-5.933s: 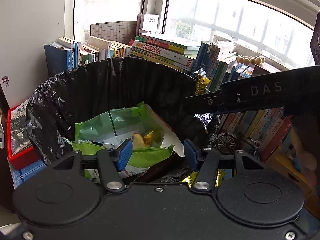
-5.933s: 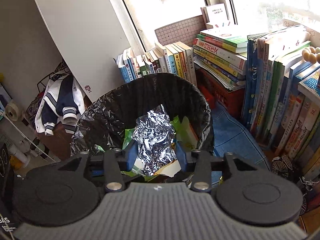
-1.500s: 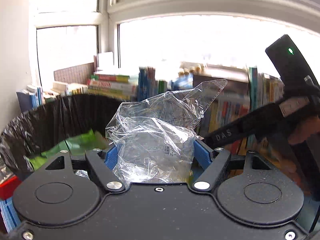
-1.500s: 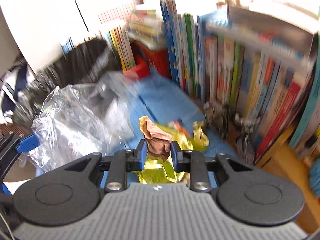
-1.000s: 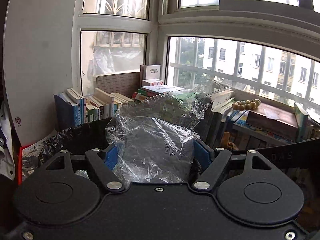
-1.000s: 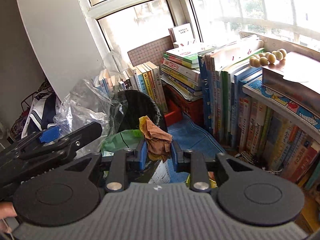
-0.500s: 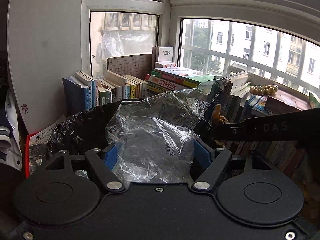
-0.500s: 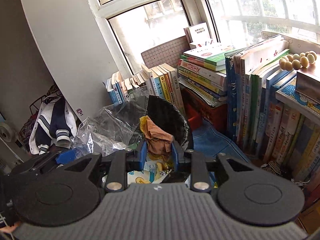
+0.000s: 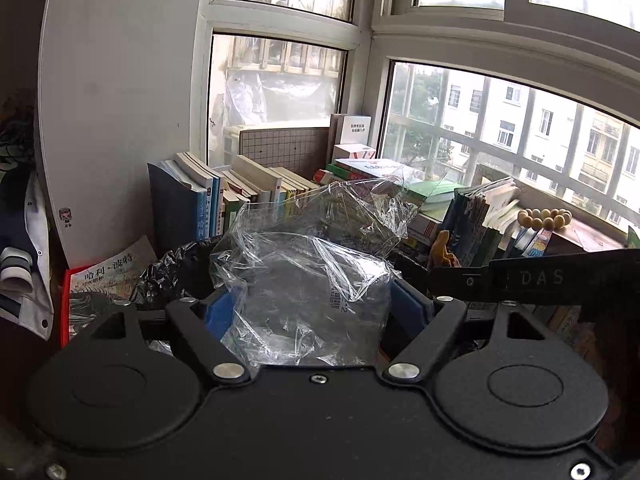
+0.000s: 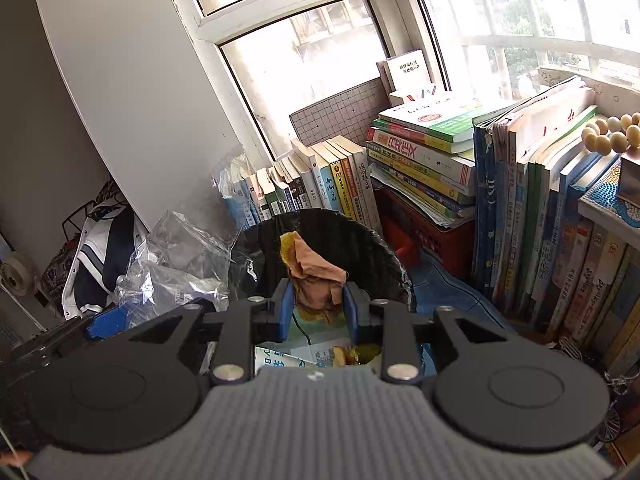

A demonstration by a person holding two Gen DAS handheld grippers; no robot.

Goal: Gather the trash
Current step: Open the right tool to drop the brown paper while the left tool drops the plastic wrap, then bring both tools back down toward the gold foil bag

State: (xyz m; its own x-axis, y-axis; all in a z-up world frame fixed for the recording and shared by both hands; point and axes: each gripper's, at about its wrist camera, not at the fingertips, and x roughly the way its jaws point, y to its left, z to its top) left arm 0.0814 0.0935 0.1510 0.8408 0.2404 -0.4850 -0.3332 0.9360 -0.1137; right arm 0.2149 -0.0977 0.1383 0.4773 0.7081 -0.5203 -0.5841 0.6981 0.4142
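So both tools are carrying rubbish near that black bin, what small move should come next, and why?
Probably open the right tool and let its brown crumpled wrapper fall. That wrapper already hangs over the black-lined bin, with earlier trash visible below it. The left tool, holding the clear plastic bag, looks nearer the bin's edge and can follow.

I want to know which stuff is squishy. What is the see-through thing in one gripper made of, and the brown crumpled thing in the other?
The see-through bag looks like thin clear plastic film: glossy, creased, with books showing through it. The brown wad looks like soft, matte paper or cloth, maybe a used napkin; its limp folds leave that open.
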